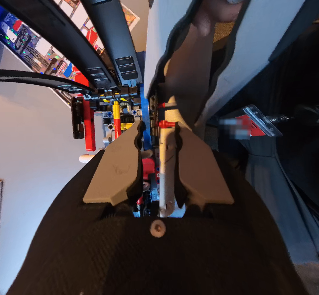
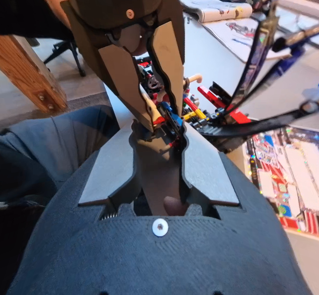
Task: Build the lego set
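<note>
Between L gripper (image 1: 158, 126) fingers, clamped: lego model (image 1: 120, 114); R gripper (image 2: 158, 131) likewise; no legible writing.

soft indoor light, fisheye warp, blurred edges

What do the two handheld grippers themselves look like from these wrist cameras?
Both match: the left gripper and right gripper each have a rounded black body with a ribbed printed texture, a pale round screw head at centre, and two flat grey tapered fingers lined with wavy black inner pads. A small coil spring shows on the right one.
</note>
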`<state>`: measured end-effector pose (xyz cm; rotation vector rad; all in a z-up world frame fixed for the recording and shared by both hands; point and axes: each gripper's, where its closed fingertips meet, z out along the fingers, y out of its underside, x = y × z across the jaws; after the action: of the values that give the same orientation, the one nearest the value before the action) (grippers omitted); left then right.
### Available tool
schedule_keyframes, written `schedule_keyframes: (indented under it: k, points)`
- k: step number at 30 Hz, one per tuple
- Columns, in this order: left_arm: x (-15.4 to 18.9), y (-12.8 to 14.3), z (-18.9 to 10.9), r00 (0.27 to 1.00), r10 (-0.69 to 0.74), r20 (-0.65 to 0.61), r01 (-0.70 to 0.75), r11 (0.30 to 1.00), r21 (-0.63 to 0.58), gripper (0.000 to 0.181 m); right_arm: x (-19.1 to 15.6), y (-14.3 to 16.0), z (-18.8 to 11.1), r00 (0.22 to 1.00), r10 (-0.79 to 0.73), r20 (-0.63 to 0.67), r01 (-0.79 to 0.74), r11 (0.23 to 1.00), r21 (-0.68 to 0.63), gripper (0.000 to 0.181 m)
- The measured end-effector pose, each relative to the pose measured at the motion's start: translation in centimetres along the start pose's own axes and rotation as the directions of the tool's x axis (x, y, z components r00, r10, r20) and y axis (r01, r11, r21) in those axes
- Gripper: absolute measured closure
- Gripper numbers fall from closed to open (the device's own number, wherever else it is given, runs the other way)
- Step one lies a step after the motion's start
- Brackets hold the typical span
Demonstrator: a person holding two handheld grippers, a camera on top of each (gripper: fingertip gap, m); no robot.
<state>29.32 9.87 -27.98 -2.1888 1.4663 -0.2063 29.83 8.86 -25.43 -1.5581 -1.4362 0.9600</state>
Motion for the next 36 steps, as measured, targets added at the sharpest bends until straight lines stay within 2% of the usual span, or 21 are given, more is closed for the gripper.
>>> schedule_keyframes:
  k: [3, 5, 8, 12, 18, 21, 26, 30, 32, 36]
  points:
    - [0.3, -0.2, -0.2, 0.995, -0.078, -0.064, 0.078, 0.997, 0.001, 0.133, 0.4, 0.6, -0.9, 0.98, 0.199, 0.002, -0.199, 0.98, -0.008, 0.145]
    - [0.1, 0.1, -0.7, 0.99, -0.112, -0.08, 0.112, 0.994, -0.007, 0.123, -0.2, 0.8, -1.3, 0.938, 0.34, 0.069, -0.34, 0.94, -0.014, 0.16]
    - [-0.6, -0.1, -1.3, 0.989, -0.125, -0.076, 0.128, 0.991, 0.032, 0.137, -0.3, 1.6, -1.2, 0.868, 0.484, 0.108, -0.487, 0.874, -0.002, 0.162]
    - [-0.3, 0.4, -1.0, 0.992, -0.109, -0.065, 0.109, 0.994, 0.003, 0.131, -1.6, 2.2, -0.7, 0.79, 0.582, 0.193, -0.584, 0.81, -0.053, 0.159]
    - [-0.9, 0.1, -5.6, 0.981, -0.186, 0.062, 0.178, 0.977, 0.118, 0.131, -2.0, 1.7, -0.5, 0.684, 0.679, 0.268, -0.687, 0.723, -0.077, 0.162]
    - [0.1, 1.3, -5.8, 0.973, -0.217, 0.076, 0.206, 0.969, 0.135, 0.134, -2.2, 1.4, 0.1, 0.642, 0.711, 0.286, -0.721, 0.687, -0.087, 0.154]
    - [0.6, 4.1, -3.4, 0.971, -0.122, 0.205, 0.118, 0.993, 0.028, 0.136, -2.2, 1.5, 1.4, 0.632, 0.729, 0.265, -0.739, 0.669, -0.079, 0.157]
    - [1.3, 4.6, -2.1, 0.972, -0.047, 0.23, 0.052, 0.999, -0.016, 0.139, -2.4, 2.1, 2.0, 0.654, 0.716, 0.245, -0.722, 0.688, -0.081, 0.166]
    - [1.4, 4.9, -1.7, 0.971, -0.019, 0.238, 0.023, 1.0, -0.013, 0.145, -2.9, 2.0, 2.3, 0.661, 0.699, 0.274, -0.707, 0.702, -0.085, 0.165]
    - [1.4, 4.7, -1.8, 0.971, -0.043, 0.237, 0.033, 0.998, 0.045, 0.148, -2.7, 2.1, 2.3, 0.729, 0.639, 0.245, -0.652, 0.757, -0.036, 0.168]
